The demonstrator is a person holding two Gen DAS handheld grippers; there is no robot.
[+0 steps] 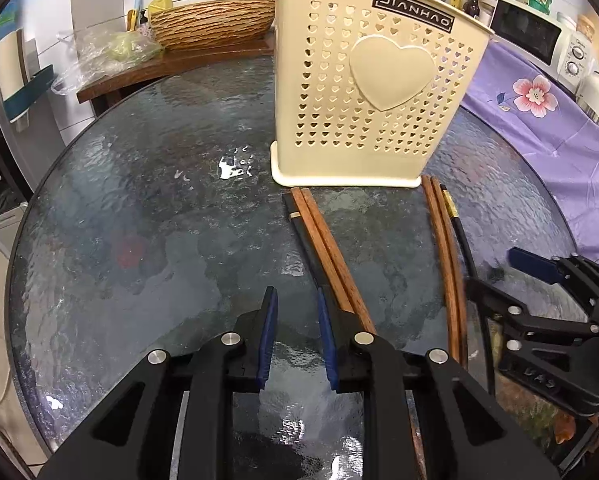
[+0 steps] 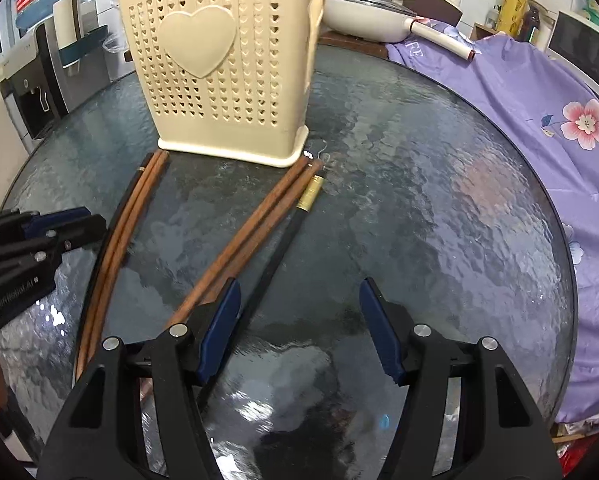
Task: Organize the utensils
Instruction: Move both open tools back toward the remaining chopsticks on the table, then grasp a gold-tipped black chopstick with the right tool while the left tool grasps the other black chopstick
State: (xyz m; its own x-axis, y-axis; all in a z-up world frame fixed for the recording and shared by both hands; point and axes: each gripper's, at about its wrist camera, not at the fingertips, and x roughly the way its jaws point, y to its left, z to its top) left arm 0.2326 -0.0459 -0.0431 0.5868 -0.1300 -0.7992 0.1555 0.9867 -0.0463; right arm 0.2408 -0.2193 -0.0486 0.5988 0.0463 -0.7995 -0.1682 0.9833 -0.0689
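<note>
A cream utensil holder (image 1: 373, 92) with heart holes stands upright on the round glass table (image 1: 159, 216); it also shows in the right wrist view (image 2: 227, 76). Two bundles of chopsticks lie in front of it. The left bundle (image 1: 325, 248), two brown and one black, runs just right of my left gripper (image 1: 295, 300), which is open and empty. The right bundle (image 2: 259, 236), two brown and one black with a gold band, lies by the left finger of my right gripper (image 2: 301, 292), open wide and empty. The right gripper also shows in the left wrist view (image 1: 495, 268).
A purple flowered cloth (image 2: 547, 128) covers the table's right side. A wicker basket (image 1: 215, 20) and plastic bags sit on a wooden counter behind. A white pan (image 2: 363, 16) and microwave (image 1: 531, 36) stand at the back right. A water dispenser (image 2: 39, 92) is at the left.
</note>
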